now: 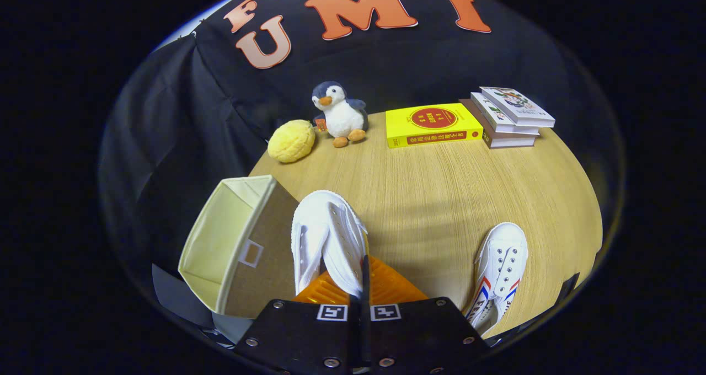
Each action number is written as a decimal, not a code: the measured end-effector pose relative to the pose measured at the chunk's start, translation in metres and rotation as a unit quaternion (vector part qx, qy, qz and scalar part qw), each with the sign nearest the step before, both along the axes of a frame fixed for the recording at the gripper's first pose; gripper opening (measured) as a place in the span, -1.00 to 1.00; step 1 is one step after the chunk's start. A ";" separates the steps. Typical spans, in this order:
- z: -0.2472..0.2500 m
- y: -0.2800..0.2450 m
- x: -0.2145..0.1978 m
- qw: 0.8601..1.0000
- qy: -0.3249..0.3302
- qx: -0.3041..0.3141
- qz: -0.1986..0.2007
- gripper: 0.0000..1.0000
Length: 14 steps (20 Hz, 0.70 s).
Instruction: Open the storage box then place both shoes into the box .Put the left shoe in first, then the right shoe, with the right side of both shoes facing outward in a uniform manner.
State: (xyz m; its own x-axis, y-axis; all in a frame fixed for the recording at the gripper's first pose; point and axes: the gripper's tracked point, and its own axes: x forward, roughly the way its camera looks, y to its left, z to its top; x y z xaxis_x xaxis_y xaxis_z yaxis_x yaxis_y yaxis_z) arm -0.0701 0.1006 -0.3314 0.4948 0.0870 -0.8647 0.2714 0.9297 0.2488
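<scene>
A white canvas shoe (326, 234) hangs in my gripper (361, 278), toe pointing away from me. Both fingers are shut on the edge of its upper. Just left of the held shoe stands the beige fabric storage box (251, 253), open, its cream inside bare as far as I can see. The other white shoe (499, 273), with red and blue side stripes, lies on the wooden table (441, 198) to the right of my fingers, toe pointing away.
Along the table's far edge sit a yellow round plush (291, 140), a penguin plush (339, 113), a yellow book (431, 124) and a stack of books (510, 116). The booth's black cloth hangs behind and to the left.
</scene>
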 end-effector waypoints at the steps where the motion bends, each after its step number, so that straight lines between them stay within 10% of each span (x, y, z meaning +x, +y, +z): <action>1: 0.013 0.005 0.003 1.000 -0.003 0.006 -0.003 -0.99; 14: 0.020 0.167 0.072 0.993 0.065 0.098 -0.003 -0.95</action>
